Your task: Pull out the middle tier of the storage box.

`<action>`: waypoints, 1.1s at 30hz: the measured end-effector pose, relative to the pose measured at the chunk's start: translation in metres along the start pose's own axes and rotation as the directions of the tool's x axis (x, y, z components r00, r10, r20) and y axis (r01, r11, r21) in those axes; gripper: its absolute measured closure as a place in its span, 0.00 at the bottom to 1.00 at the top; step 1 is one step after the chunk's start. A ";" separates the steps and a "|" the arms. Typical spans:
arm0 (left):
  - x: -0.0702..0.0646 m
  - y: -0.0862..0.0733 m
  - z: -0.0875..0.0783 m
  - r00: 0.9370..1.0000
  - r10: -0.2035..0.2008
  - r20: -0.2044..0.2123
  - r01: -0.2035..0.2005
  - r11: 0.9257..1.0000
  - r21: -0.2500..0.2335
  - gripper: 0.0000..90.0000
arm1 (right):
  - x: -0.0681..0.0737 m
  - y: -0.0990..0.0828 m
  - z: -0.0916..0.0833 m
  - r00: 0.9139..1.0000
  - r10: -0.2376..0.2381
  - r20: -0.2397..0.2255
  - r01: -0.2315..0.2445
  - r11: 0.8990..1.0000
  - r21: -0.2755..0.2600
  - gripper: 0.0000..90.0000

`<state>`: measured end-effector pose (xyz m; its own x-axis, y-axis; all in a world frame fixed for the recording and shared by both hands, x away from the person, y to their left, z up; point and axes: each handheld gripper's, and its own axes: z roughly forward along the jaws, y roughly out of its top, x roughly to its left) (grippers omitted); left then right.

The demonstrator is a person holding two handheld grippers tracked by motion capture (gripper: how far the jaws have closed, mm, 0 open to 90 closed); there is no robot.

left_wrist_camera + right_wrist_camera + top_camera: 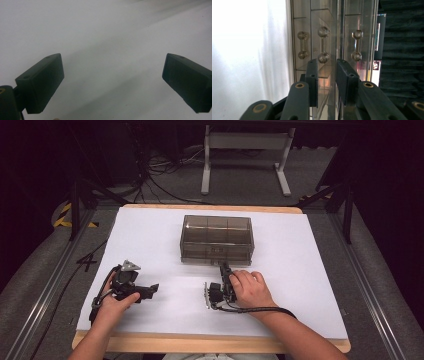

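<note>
At the table's middle stands the smoky clear drawer box (217, 239); the right gripper (224, 268) points at its front, jaws slightly parted around nothing; the left gripper (150, 290) rests wide open.

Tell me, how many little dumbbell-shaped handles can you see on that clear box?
3. On the clear box, one handle is leftmost, one in the middle above the right gripper, one rightmost. Others may be hidden.

drawer box (217, 239) sits mid-table (300, 320), right hand-held gripper (224, 268) just before its front, left hand-held gripper (152, 289) well apart.
</note>
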<state>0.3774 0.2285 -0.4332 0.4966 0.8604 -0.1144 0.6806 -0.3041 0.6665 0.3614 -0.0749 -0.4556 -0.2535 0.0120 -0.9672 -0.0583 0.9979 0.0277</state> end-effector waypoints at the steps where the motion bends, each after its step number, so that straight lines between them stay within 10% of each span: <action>1: 0.000 0.000 0.000 1.000 0.001 -0.004 -0.001 1.000 -0.001 0.05 | -0.003 -0.003 -0.002 1.000 0.009 -0.011 -0.009 1.000 -0.014 0.79; 21: 0.000 0.000 0.000 1.000 0.000 -0.003 0.000 1.000 0.001 0.05 | -0.013 -0.034 -0.019 0.990 0.125 -0.065 -0.131 0.986 -0.098 0.77; 33: 0.000 0.000 0.000 1.000 -0.001 -0.007 0.001 1.000 0.000 0.05 | -0.025 -0.053 -0.022 0.955 0.229 -0.188 -0.259 0.954 -0.152 0.74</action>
<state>0.3772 0.2284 -0.4330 0.4919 0.8636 -0.1102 0.6812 -0.3030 0.6665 0.3494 -0.1294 -0.4274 -0.4369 0.2283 -0.8701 -0.1372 0.9390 0.3153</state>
